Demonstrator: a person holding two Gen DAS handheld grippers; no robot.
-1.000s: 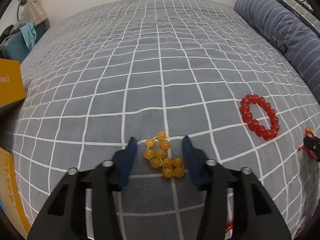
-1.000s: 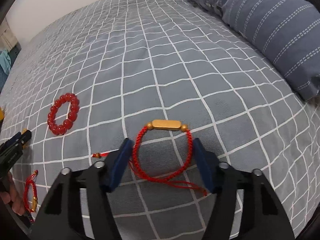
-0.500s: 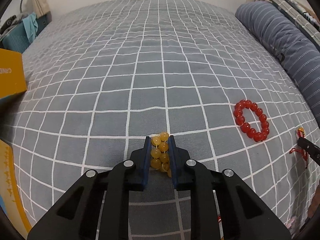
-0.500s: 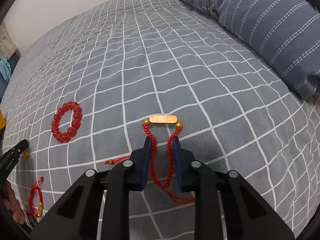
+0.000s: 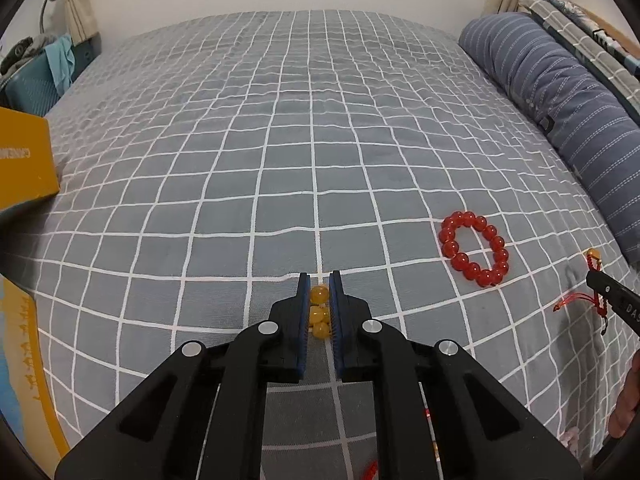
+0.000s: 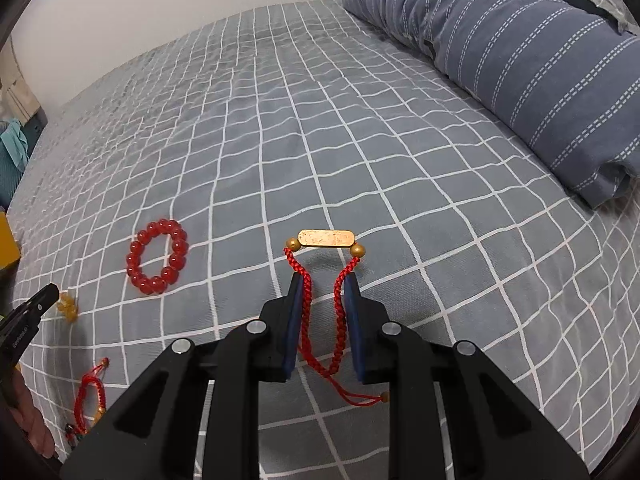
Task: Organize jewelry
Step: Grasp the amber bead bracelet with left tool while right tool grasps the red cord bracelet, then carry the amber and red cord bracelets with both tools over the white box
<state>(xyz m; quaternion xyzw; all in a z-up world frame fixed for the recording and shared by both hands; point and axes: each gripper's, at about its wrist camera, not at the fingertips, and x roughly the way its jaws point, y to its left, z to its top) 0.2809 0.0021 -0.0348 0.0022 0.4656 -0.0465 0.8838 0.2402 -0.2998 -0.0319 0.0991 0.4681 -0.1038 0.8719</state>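
Left gripper (image 5: 319, 295) pinched on amber beads (image 5: 319, 294) between its tips, right gripper (image 6: 322, 295) narrowed around red cord (image 6: 339, 300) with gold bar (image 6: 326, 237) just ahead, both gripped low, likely for lifting off bed (image 5: 280, 140).

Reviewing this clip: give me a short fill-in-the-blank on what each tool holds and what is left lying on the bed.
1. The left tool is shut on the ____ bead bracelet.
2. The right tool grips the red cord bracelet by its two ____ strands.
3. The gold bar of that bracelet lies ____ the fingertips.
4. The red bead bracelet lies on the bedspread, held by ____ tool.

Missing words: yellow; braided; beyond; neither
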